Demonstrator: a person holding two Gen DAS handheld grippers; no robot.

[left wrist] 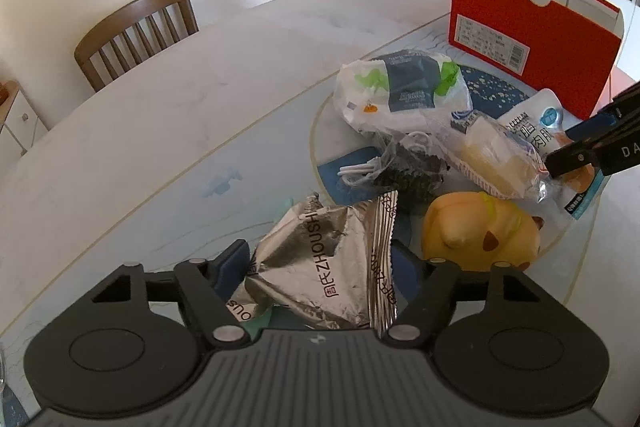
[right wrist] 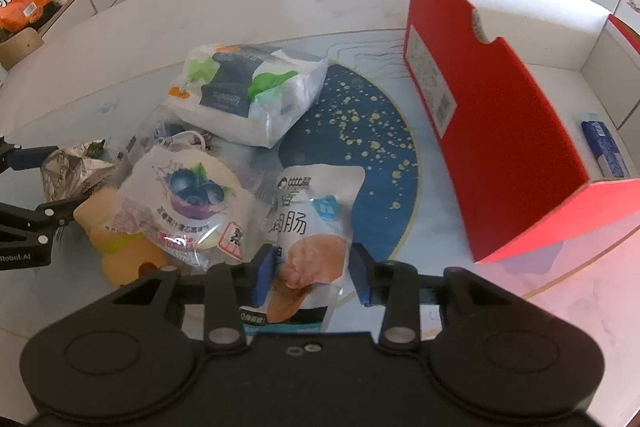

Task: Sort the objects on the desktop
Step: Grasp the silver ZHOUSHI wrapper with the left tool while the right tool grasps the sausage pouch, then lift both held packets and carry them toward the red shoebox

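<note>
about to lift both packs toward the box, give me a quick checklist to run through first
1. Silver foil pack sits between the left gripper fingers: ok.
2. Left fingers pressing the foil: cannot tell, the crumpled foil hides the contact.
3. Sausage pouch sits between the right gripper fingers: ok.
4. Right fingers firmly on the pouch: cannot tell, a gap shows on one side.
5. Pouch free of neighbours: not ok, the blueberry cake pack overlaps its edge.
6. Red box open with room inside: ok, only a small blue pack lies in it.
</note>
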